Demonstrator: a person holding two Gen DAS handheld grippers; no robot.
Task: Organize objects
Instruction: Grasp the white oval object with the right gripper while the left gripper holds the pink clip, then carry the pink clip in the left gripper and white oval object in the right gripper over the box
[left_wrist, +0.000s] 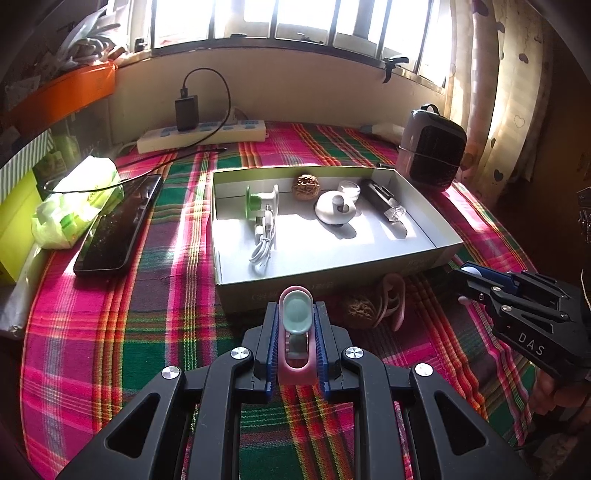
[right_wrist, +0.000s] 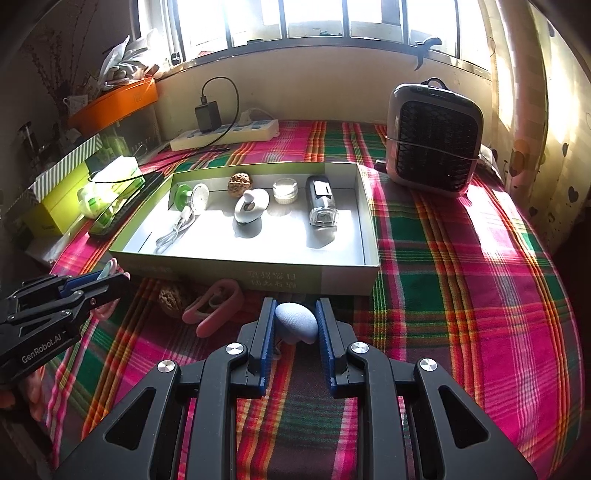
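My left gripper (left_wrist: 295, 314) is shut on a pink clip with a pale green pad (left_wrist: 295, 308), held just before the near wall of the shallow cardboard box (left_wrist: 332, 267). My right gripper (right_wrist: 295, 317) is shut on a pale blue egg-shaped piece (right_wrist: 297, 321), also near the box's front wall (right_wrist: 258, 278). The box holds a green cable reel (left_wrist: 258, 199), a white cable (left_wrist: 264, 243), a walnut (left_wrist: 306, 186), a white round holder (left_wrist: 334, 210), a small jar (left_wrist: 349, 189) and a dark lighter-like tool (left_wrist: 382, 199). A second walnut (right_wrist: 171, 295) and a pink clip (right_wrist: 218, 302) lie on the cloth in front of the box.
A plaid cloth (left_wrist: 147, 314) covers the table. A dark phone (left_wrist: 118, 225) and a tissue pack (left_wrist: 79, 203) lie left of the box. A power strip with charger (left_wrist: 201, 133) is at the back. A small heater (right_wrist: 434, 136) stands at the back right.
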